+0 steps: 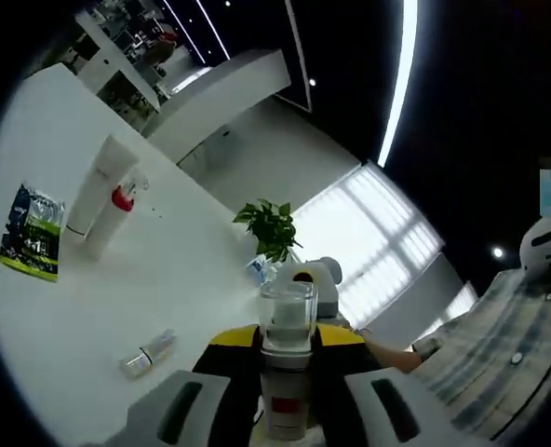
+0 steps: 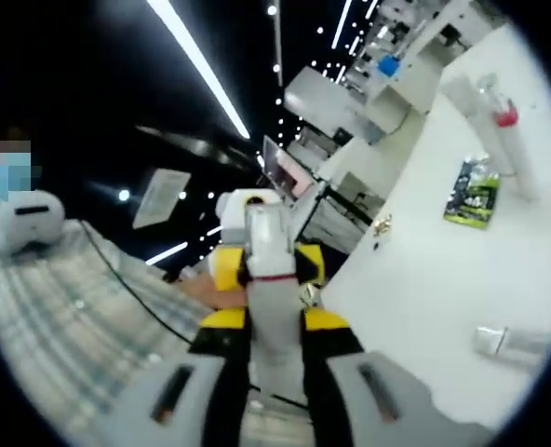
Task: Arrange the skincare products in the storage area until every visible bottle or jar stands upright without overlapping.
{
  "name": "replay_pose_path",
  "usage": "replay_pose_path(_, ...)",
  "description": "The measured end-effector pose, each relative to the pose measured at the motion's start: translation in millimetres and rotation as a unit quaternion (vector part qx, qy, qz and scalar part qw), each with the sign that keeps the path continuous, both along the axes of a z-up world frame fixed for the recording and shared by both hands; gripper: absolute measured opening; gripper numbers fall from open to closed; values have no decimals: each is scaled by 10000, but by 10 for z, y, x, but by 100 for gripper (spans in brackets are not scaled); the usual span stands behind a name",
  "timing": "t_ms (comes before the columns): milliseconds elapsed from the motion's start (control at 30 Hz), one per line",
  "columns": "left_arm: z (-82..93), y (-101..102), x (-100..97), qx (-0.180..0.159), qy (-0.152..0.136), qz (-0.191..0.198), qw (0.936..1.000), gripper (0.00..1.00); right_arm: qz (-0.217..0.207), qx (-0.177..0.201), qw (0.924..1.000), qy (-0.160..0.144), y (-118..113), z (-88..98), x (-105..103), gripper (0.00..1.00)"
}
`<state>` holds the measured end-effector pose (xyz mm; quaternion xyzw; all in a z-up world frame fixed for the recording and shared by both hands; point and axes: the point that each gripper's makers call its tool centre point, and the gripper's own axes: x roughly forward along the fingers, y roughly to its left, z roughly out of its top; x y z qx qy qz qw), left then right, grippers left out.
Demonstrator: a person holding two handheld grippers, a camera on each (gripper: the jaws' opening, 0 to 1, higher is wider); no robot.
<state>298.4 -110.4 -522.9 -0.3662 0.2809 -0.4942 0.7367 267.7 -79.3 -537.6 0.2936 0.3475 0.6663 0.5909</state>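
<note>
Left gripper view: left tool clamps a clear-capped bottle.
Right tool: grasps the same bottle.
Worktop: broad bare white space.
Far left: white tube, green sachet.

Bottle base hidden between jaws; small bottle blurred; sachet print unreadable.

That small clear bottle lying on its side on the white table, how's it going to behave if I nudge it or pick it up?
The small bottle lies flat and looks round, so a nudge would probably roll it across the smooth table. It seems light for its size. Its clear, glossy body may be slippery, so grip gently at the middle.
</note>
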Motion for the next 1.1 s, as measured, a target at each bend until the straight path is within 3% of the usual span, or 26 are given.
replay_pose_path(67,-15,41,97,100,-30,296,9995,22,-258,25,9996,-62,8,3,109,19)
replay_pose_path(133,-56,100,191,150,250,560,9980,22,-442,-77,9988,-181,25,-11,186,20)
replay_pose_path(167,-85,123,231,255,251,663,9972,22,-613,-268,9966,-486,40,-49,255,20)
replay_pose_path(267,-145,167,303,574,317,848,9942,21,-852,-694,9889,-996,95,-108,320,21)
replay_pose_path(367,-191,230,384,970,283,1060,9892,21,-880,-1324,9724,-1708,139,-213,338,22)
replay_pose_path(467,-200,291,448,1189,321,1314,9836,21,-1006,-1684,9616,-1921,170,-258,371,23)
replay_pose_path(533,-199,317,473,1140,471,1479,9813,21,-960,-1850,9589,-1926,225,-288,339,24)
replay_pose_path(600,-233,357,500,1190,613,1665,9769,21,-1071,-2076,9479,-2168,246,-325,374,23)
replay_pose_path(633,-235,354,495,1212,547,1638,9775,21,-1110,-2150,9466,-2131,250,-341,376,23)
replay_pose_path(733,-251,369,473,1243,538,1661,9768,21,-1149,-2148,9509,-1908,253,-355,358,21)
replay_pose_path(833,-225,376,424,1086,464,1533,9811,22,-1135,-1909,9604,-1681,206,-326,349,20)
replay_pose_path(900,-175,347,378,912,366,1304,9866,22,-1044,-1589,9726,-1335,207,-273,287,19)
replay_pose_path(1033,-46,317,293,556,131,919,9941,24,-978,-1063,9861,-818,178,-140,225,19)
replay_pose_path(1100,63,286,224,234,79,654,9976,26,-665,-576,9955,-362,172,0,103,19)
